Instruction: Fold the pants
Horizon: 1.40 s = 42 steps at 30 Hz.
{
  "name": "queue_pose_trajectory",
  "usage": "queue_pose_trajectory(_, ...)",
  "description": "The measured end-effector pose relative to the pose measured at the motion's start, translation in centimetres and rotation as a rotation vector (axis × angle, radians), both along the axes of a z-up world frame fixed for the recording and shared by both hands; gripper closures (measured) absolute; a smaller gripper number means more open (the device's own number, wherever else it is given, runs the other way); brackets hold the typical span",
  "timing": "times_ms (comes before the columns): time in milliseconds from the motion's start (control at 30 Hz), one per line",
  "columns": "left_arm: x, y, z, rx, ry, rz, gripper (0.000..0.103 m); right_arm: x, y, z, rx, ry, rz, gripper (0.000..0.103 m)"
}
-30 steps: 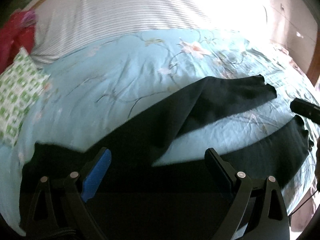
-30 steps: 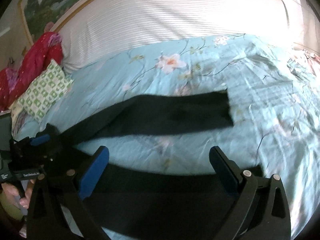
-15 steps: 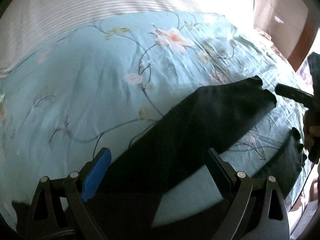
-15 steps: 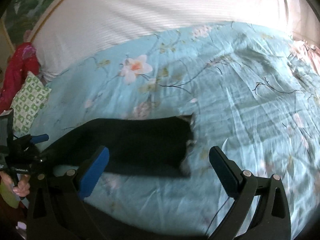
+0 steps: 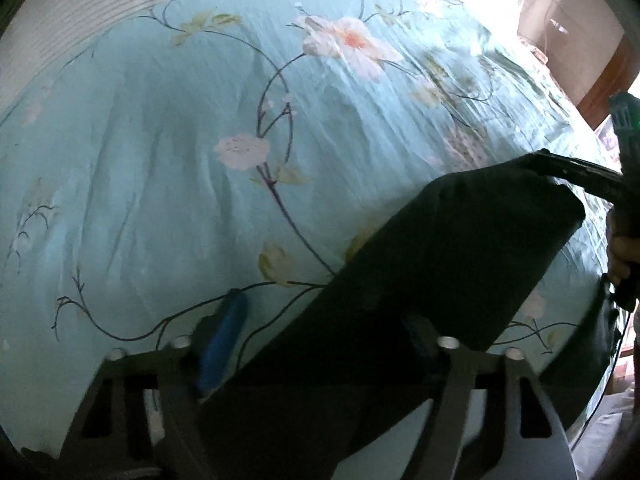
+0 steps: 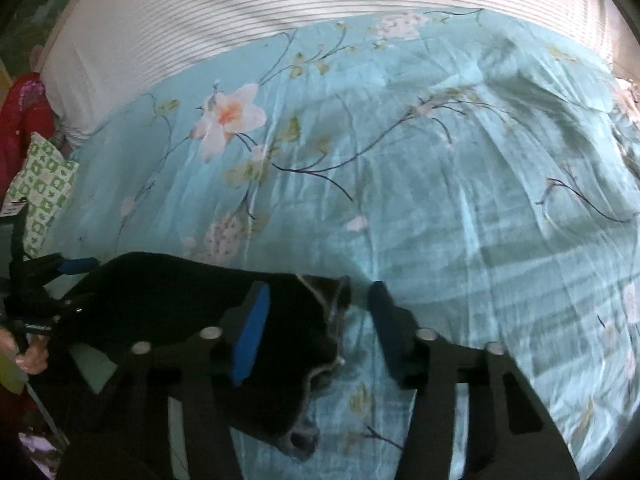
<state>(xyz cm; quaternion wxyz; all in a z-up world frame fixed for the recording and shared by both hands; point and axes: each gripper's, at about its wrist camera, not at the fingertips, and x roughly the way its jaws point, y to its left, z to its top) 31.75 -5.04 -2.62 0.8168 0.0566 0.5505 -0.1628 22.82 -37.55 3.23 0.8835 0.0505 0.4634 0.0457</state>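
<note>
Black pants [image 5: 452,264] lie on a light blue floral bedspread [image 5: 200,152]. In the left wrist view one leg runs up and right from between my fingers. My left gripper [image 5: 320,332] is open, low over that leg, with the blue pad [image 5: 224,340] beside the fabric. In the right wrist view the leg's hem end [image 6: 304,344] lies between the fingers of my right gripper [image 6: 316,316], which is open around it. The right gripper also shows at the right edge of the left wrist view [image 5: 624,184], at the hem.
A white striped sheet [image 6: 280,20] covers the far part of the bed. A green-patterned pillow [image 6: 40,188] and red cloth [image 6: 20,120] lie at the far left. A wooden bed edge [image 5: 616,64] shows at the right.
Both grippers have dropped closer to the bed and moved along the far leg. The right gripper's fingers have narrowed around the hem end. The left gripper's fingers have narrowed slightly.
</note>
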Motion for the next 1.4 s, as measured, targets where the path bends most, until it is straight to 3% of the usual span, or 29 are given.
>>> queue_pose_trajectory(33, -0.2, -0.2, 0.1, -0.008, -0.001, -0.011, 0.058, 0.1, 0.1, 0.0, 0.006, 0.003, 0.008, 0.075)
queue_pose_trajectory(67, -0.4, -0.4, 0.4, -0.019, -0.005, -0.023, 0.074, 0.1, 0.2, 0.2, 0.010, -0.002, 0.019, 0.087)
queue_pose_trajectory(100, -0.6, -0.5, 0.6, -0.021, -0.009, -0.028, 0.079, 0.1, 0.3, 0.4, 0.013, -0.008, 0.026, 0.093)
queue_pose_trajectory(167, -1.2, -0.6, 1.2, -0.024, -0.031, -0.032, 0.089, -0.4, 0.4, 1.1, 0.026, -0.035, 0.041, 0.093)
queue_pose_trajectory(233, -1.9, -0.4, 1.9, -0.041, -0.042, -0.029, 0.092, -0.9, 0.5, 2.1, 0.041, -0.064, 0.063, 0.094)
queue_pose_trajectory(567, -9.5, -0.5, 5.8, -0.126, -0.118, -0.040, 0.094, -6.9, 0.3, 6.3, 0.019, -0.192, 0.237, 0.095)
queue_pose_trajectory(1133, -21.3, -2.4, 5.6, -0.124, -0.163, -0.145, 0.095, -19.4, -0.3, 5.3, -0.036, -0.277, 0.322, 0.096)
queue_pose_trajectory(1400, -24.3, -3.3, 4.1, -0.091, -0.155, -0.221, 0.094, -22.7, -0.3, 3.4, -0.099, -0.209, 0.327, 0.096)
